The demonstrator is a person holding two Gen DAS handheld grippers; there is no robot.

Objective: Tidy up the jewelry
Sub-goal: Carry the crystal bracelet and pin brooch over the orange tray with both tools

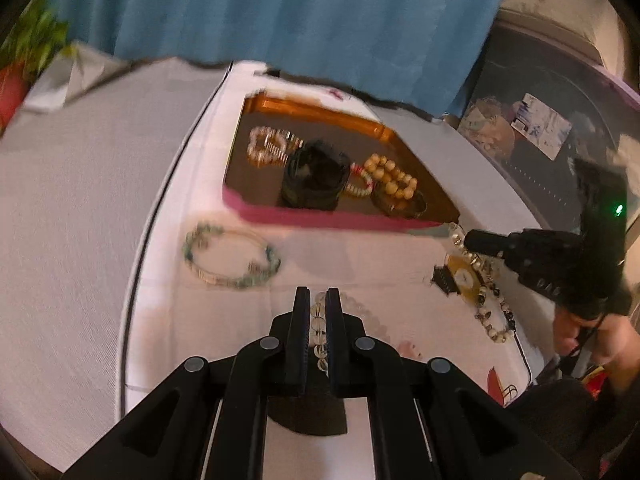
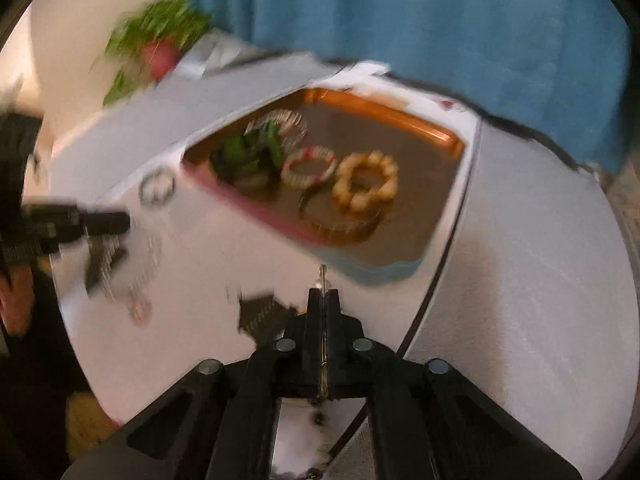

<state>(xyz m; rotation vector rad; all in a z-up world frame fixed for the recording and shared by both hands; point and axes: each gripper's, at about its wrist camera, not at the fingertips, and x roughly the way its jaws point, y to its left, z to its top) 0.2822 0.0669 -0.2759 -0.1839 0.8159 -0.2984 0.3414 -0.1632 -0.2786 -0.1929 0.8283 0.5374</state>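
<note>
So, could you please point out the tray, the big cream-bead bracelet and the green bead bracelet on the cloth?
tray (image 1: 320, 218), left wrist view, on its pink front rim.
cream-bead bracelet (image 2: 366, 188), right wrist view, on a bead of its near side.
green bead bracelet (image 1: 224, 278), left wrist view, on its near arc.

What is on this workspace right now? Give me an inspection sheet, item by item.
Surface: white cloth over a table, partly blurred.
Job's things: tray holding a cream bead bracelet, a red-and-white bracelet, a pale bracelet and a dark cuff; green bead bracelet loose on the cloth; gold watch with a beaded strand near the tray's corner.
Clutter: nothing seen.
Grippers: left gripper shut on a clear bead bracelet; right gripper shut on a thin gold piece.
Cables: nothing seen.
Surroundings: blue curtain, green plant.
</note>
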